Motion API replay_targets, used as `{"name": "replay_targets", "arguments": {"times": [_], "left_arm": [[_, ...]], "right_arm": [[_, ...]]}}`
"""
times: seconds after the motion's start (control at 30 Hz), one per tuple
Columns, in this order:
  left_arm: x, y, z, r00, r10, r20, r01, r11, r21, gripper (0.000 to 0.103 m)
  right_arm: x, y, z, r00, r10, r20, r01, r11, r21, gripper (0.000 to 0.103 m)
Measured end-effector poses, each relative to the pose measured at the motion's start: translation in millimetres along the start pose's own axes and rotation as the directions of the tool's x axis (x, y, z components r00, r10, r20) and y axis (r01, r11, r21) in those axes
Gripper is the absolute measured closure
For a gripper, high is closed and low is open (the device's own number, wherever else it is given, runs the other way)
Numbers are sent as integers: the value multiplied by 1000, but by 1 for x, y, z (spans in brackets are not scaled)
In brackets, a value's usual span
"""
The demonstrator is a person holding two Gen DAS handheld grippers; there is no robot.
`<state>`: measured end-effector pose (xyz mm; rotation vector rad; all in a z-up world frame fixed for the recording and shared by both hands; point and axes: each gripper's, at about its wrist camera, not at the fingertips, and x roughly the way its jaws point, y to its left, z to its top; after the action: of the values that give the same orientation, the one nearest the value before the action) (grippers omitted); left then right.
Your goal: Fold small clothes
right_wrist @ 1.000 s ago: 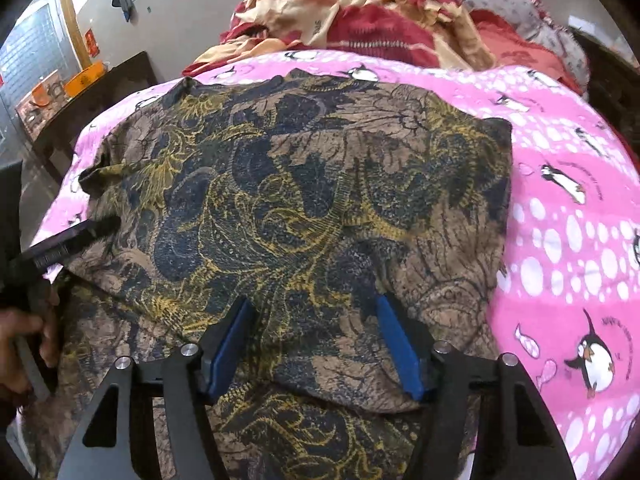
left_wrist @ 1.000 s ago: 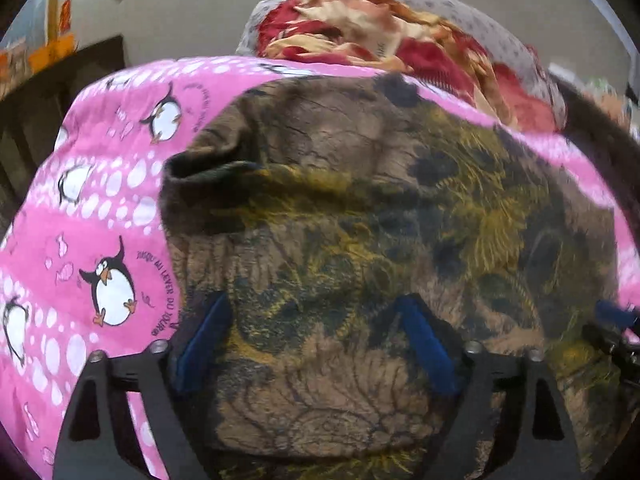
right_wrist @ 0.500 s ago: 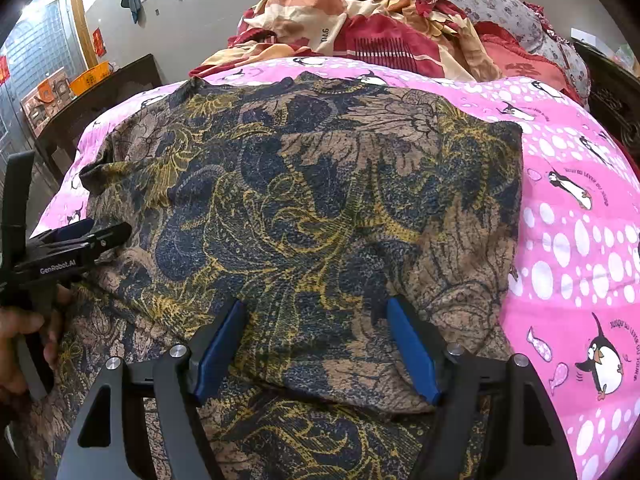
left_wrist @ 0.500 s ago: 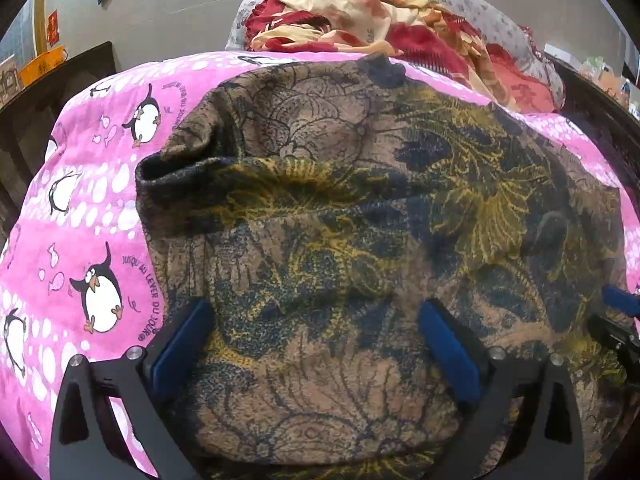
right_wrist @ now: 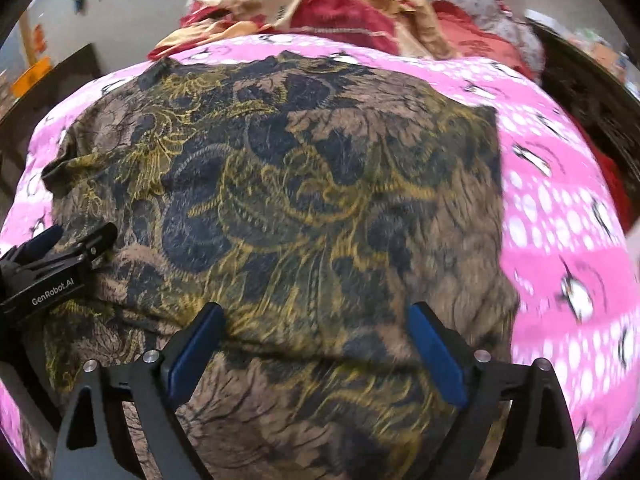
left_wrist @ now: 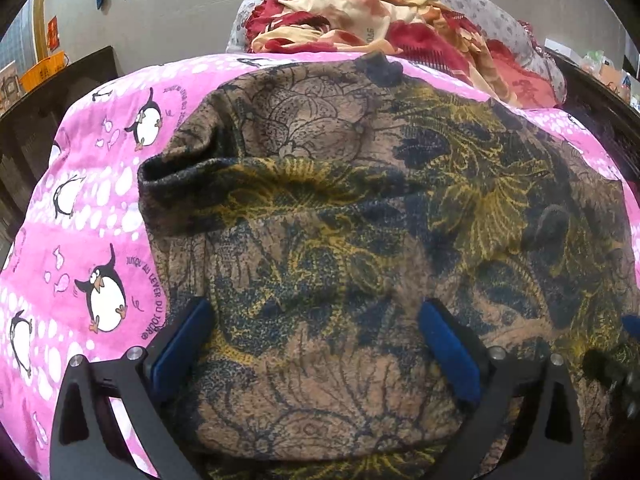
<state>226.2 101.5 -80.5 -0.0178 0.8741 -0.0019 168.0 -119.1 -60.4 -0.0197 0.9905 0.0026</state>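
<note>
Tongs both gape wide, your left gripper (left_wrist: 316,336) and right gripper (right_wrist: 314,340) over the patterned garment (right_wrist: 280,200) on the pink blanket's (right_wrist: 560,208) middle.

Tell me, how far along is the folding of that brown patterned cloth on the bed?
Early to midway, I'd judge. Done: the brown patterned garment lies spread on the pink penguin blanket, and a layer already seems folded over near the front. In hand: the left tool and right tool both stand open over its near edge, gripping nothing. Left: the further folds into a compact bundle.
</note>
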Motion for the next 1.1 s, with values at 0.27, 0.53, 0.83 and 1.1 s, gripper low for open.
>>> {"name": "replay_targets", "arguments": {"times": [0.27, 0.53, 0.83, 1.1], "left_arm": [[0, 0, 0, 1000, 0, 0, 0, 1000, 1, 0], [1, 0, 0, 1000, 0, 0, 0, 1000, 0, 0], [1, 0, 0, 1000, 0, 0, 0, 1000, -1, 0], [1, 0, 0, 1000, 0, 0, 0, 1000, -1, 0]], "right_arm": [[-21, 2, -46, 991, -134, 7, 132, 982, 132, 5], [-17, 3, -56, 991, -132, 37, 127, 984, 129, 0], [-15, 3, -54, 990, -134, 41, 128, 983, 129, 0], [-14, 2, -54, 991, -126, 38, 120, 983, 139, 0]]}}
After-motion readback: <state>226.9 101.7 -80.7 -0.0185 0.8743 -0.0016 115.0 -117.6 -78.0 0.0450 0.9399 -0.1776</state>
